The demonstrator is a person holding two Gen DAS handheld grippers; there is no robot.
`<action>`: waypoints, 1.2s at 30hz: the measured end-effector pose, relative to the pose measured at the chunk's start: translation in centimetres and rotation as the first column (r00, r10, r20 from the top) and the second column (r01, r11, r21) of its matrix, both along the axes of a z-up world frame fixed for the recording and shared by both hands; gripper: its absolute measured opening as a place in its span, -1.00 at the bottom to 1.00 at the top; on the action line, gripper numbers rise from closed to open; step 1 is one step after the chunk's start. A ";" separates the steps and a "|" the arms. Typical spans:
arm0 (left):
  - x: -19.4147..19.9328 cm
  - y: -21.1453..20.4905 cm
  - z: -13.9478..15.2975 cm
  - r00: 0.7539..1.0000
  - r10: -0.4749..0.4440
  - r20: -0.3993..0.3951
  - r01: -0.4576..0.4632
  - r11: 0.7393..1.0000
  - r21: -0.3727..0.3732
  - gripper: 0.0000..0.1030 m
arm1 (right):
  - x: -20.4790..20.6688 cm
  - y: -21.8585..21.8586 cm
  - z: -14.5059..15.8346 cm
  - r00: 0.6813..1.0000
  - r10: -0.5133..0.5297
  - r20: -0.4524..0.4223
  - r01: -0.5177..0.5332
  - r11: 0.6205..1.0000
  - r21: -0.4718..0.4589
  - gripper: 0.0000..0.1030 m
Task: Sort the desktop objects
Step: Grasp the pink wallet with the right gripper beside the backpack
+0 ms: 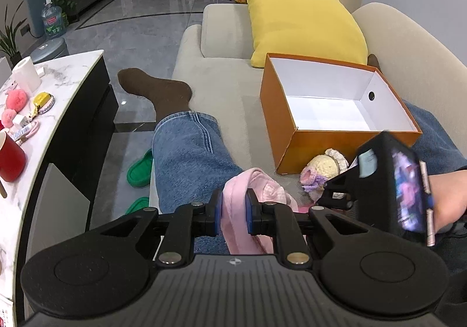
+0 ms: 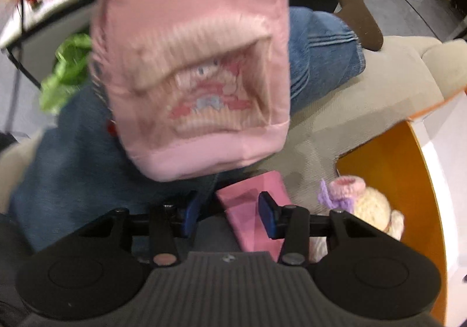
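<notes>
Beige sofa cushions (image 1: 221, 85) fill the ground ahead of me, with an open orange box (image 1: 338, 111) sitting empty ahead and to the right of my left hand-held gripper (image 1: 234, 211). That gripper is pinched tight on a pink knitted pouch (image 1: 236, 210), which hangs from its pads over my denim knee so the mouth gapes toward the right one. My right hand-held gripper (image 2: 229, 214) stands parted, gripping nothing I can confirm, a pink flat piece (image 2: 251, 210) lying between its fingers. A crocheted doll (image 2: 370, 204) rests just right of it, against the box wall. Remaining trinkets wait on the marble bench (image 1: 70, 70) far left.
</notes>
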State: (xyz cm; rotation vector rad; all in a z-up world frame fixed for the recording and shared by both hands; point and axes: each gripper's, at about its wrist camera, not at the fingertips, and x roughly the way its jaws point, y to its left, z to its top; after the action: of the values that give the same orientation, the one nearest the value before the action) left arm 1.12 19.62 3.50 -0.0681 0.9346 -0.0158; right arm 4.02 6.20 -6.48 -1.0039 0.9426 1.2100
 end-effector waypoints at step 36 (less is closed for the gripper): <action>1.9 -7.4 -4.1 0.997 -0.016 -0.080 0.018 1.000 0.023 -0.59 | 3.3 -7.8 6.1 0.962 -0.251 -0.106 0.266 0.950 0.161 -0.65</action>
State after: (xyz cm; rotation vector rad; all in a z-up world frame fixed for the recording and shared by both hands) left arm 3.03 12.23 -0.62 -0.0392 1.0148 -0.0175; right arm 7.37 -1.63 -0.43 -0.6708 0.9828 1.0981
